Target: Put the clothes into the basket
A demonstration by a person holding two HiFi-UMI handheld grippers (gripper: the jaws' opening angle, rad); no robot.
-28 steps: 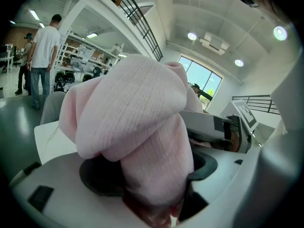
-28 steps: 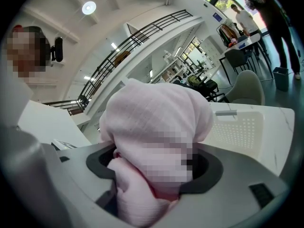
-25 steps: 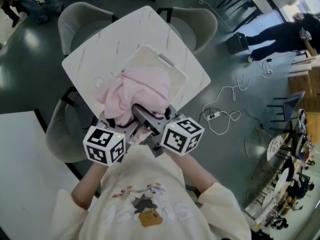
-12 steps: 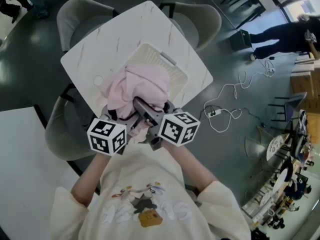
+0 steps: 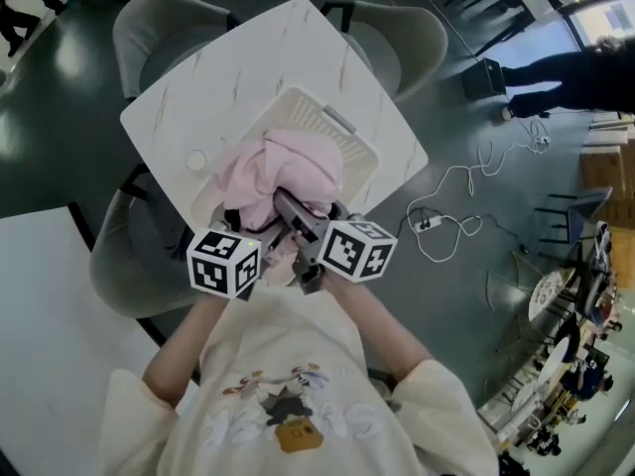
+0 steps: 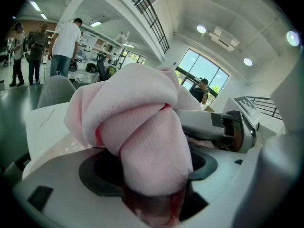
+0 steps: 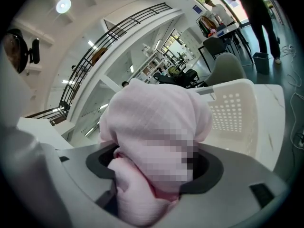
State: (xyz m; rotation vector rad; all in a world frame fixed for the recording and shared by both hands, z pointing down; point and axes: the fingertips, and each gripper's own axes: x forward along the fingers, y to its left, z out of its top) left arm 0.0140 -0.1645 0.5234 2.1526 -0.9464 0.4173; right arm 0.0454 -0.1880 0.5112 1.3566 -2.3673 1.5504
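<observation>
Left tongs (image 6: 149, 175), right tongs (image 7: 152, 175) on clothes (image 5: 288, 172)

White sq table (image 5: 228, 77) w/ faint grey veins, white plastic basket (image 5: 310, 117) on it (nr near-right edge)

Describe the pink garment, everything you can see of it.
The garment is pale pink, thin, finely woven cloth, bunched into soft rolled folds. The left hand-held gripper and the right hand-held gripper each clamp a wad of it. It hangs over the near part of the white basket; whether it touches the basket cannot be told.
</observation>
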